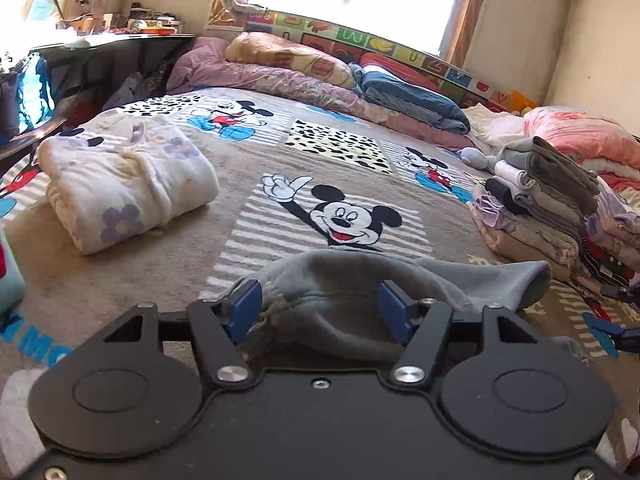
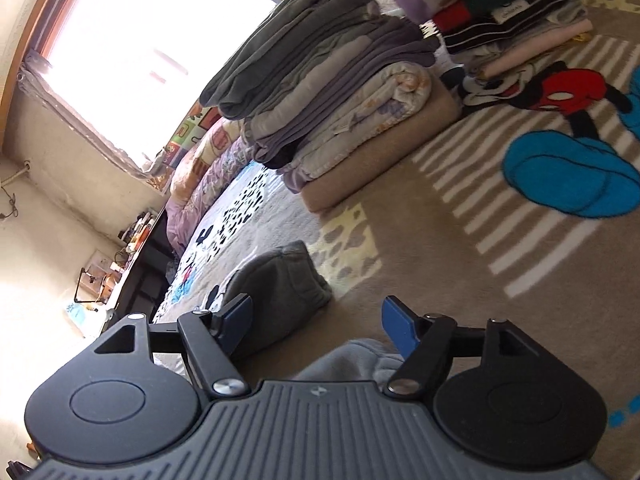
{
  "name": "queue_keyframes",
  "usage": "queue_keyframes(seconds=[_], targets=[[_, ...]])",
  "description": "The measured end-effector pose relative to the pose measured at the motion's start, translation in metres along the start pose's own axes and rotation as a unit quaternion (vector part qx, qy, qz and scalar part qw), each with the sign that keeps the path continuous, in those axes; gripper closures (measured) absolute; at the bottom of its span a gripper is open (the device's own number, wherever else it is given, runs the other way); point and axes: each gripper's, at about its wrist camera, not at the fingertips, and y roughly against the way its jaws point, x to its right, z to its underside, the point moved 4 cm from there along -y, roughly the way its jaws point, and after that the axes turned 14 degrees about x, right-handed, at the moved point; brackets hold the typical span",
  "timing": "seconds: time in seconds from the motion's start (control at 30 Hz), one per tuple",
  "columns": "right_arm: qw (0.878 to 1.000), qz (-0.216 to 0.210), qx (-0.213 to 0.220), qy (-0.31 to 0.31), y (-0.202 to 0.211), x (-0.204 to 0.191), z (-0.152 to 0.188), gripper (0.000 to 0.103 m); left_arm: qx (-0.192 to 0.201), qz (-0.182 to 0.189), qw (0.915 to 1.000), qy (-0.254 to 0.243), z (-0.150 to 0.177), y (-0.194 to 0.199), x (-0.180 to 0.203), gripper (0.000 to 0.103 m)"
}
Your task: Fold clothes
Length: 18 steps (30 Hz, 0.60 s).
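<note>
Starting at the left, the left tool (image 1: 320, 312) hangs low over the bed (image 1: 168, 280) with its blue pads (image 1: 246, 310) standing apart. The grey garment (image 1: 340, 300) bulges up between them, directly ahead of the tool and partly under it, but neither pad appears to press the cloth, so nothing seems to be held. Off to this tool's left lies a folded floral blanket (image 1: 124, 184); far to its right stands a stack of folded clothes (image 1: 552, 204).

The right tool (image 2: 316, 326) is likewise spread wide and holds nothing. A folded end of the grey garment (image 2: 280, 284) sits just ahead of its left pad, and a paler grey fold (image 2: 356, 356) lies underneath, close against the tool's body. The same stack (image 2: 340, 92) rises well beyond it.

As a judgement, the garment looks like thick fleece or sweatshirt fabric: soft, light, limp, and not at all fragile. It will sag and bend wherever it is unsupported, and the bulky layers may spring open once let go. The plush bedcover beneath should drag against it rather than let it slide. The best hold is probably on a doubled edge or seam, one tool at each end of the same fold, pinching through all the layers so that the bundle lifts as one and does not unroll.
</note>
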Motion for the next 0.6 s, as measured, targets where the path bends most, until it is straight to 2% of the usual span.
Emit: queue_keyframes(seconds=[0.23, 0.37, 0.4, 0.43, 0.47, 0.5, 0.53, 0.57, 0.6], targets=[[0.998, -0.018, -0.062, -0.011, -0.066, -0.043, 0.018, 0.027, -0.040, 0.026, 0.9980, -0.041, -0.008, -0.039, 0.014, 0.036], [0.995, -0.005, -0.092, -0.024, -0.099, -0.052, 0.032, 0.025, -0.066, 0.036, 0.9926, -0.094, -0.003, -0.063, 0.025, 0.034], [0.995, 0.000, -0.093, -0.032, -0.106, -0.051, 0.035, 0.028, -0.072, 0.040, 0.9908, -0.107, 0.000, -0.067, 0.027, 0.034], [0.995, 0.001, -0.092, -0.043, -0.111, -0.050, 0.037, 0.033, -0.078, 0.043, 0.9889, -0.119, 0.004, -0.071, 0.028, 0.034], [0.995, -0.004, -0.089, -0.055, -0.115, -0.049, 0.039, 0.052, -0.083, 0.047, 0.9867, -0.132, 0.007, -0.075, 0.030, 0.037], [0.994, -0.010, -0.084, -0.067, -0.118, -0.049, 0.040, 0.071, -0.084, 0.049, 0.9848, -0.144, 0.009, -0.075, 0.032, 0.044], [0.994, -0.017, -0.079, -0.075, -0.119, -0.049, 0.041, 0.076, -0.085, 0.045, 0.9821, -0.162, 0.013, -0.074, 0.034, 0.066], [0.994, -0.023, -0.074, -0.081, -0.120, -0.050, 0.042, 0.086, -0.085, 0.046, 0.9804, -0.172, 0.016, -0.070, 0.034, 0.074], [0.994, -0.030, -0.069, -0.080, -0.118, -0.052, 0.042, 0.088, -0.084, 0.047, 0.9787, -0.181, 0.018, -0.067, 0.034, 0.077]])
